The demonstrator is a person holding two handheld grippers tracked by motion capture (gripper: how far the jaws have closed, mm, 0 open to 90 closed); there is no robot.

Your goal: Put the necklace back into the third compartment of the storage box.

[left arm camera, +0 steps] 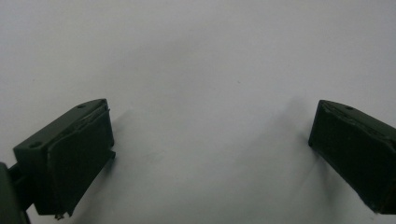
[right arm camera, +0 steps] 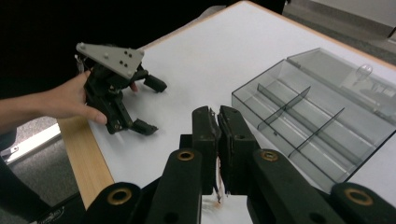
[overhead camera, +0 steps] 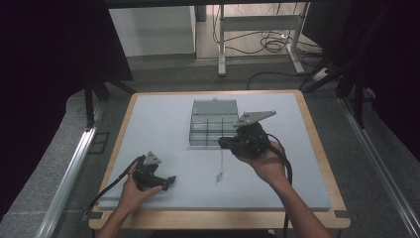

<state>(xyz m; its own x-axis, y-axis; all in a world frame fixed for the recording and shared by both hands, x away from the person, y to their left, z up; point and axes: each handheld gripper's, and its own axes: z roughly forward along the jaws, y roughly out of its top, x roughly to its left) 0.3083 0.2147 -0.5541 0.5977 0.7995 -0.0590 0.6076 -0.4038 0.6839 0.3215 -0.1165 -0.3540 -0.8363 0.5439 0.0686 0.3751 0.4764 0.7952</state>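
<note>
The right claw [right arm camera: 218, 122] is clenched on a thin cable [overhead camera: 220, 166], which hangs from its jaws down to the worktop [overhead camera: 163, 119]. A clear divided box [right arm camera: 317, 116] sits just beside this claw, lid open; no writing is readable. The left claw [overhead camera: 167, 182] rests released on the worktop, well apart.

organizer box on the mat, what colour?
Clear, grey-tinted plastic organizer box with see-through dividers. Best seen in the right gripper view.
</note>
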